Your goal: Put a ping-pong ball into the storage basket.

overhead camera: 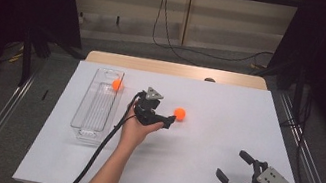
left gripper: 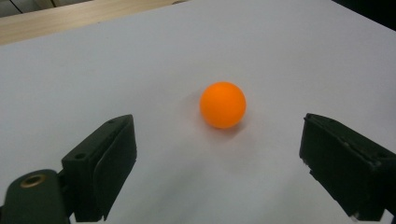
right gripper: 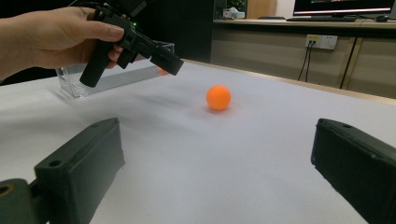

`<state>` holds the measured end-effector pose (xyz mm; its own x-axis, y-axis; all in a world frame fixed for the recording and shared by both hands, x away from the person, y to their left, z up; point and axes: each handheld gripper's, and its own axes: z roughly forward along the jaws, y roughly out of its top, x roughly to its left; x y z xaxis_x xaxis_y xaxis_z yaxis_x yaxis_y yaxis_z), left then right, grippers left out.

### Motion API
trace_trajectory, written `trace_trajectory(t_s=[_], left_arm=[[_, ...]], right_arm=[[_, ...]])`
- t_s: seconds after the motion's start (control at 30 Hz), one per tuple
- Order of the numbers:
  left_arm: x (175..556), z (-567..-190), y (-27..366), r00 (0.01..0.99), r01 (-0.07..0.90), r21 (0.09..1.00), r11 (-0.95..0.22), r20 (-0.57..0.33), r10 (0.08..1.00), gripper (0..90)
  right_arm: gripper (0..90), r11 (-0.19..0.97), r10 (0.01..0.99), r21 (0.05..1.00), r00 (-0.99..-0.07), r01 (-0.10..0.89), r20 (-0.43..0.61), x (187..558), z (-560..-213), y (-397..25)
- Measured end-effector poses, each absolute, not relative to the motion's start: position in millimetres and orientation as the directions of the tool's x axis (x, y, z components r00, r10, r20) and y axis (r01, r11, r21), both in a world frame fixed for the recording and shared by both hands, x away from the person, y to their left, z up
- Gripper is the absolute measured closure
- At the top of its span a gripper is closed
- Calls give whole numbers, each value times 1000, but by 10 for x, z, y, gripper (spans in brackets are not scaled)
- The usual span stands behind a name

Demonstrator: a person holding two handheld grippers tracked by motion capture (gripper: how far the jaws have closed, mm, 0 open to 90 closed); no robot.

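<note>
Approaching the loose orange ball (overhead camera: 179, 113), your left gripper (overhead camera: 168, 119) has its jaws spread wide and empty, and the ball lies just ahead of the tips, not yet between them. In the left gripper view the ball (left gripper: 223, 105) sits forward of the jaws and a little right of the midline, so in my judgement the coming move needs a short advance with a slight correction toward that side before closing. Being round, the ball offers no long axis to align with. Your right gripper (overhead camera: 233, 172) rests well apart near the tabletop's (overhead camera: 230, 103) front edge, jaws also wide and empty. A second orange ball (overhead camera: 117, 84) already lies in the clear plastic tray (overhead camera: 85, 131).
</note>
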<state>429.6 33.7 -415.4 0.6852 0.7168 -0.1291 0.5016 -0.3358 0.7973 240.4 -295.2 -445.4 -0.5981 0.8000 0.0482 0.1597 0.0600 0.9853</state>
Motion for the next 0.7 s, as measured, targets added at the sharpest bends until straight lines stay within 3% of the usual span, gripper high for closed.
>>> trace_trajectory(t_s=[0.7], left_arm=[[4355, -4215, 186, 695, 495, 797, -345, -125, 708, 113]], right_arm=[[21, 59, 801, 986, -597, 158, 48, 2401, -4450, -2959]])
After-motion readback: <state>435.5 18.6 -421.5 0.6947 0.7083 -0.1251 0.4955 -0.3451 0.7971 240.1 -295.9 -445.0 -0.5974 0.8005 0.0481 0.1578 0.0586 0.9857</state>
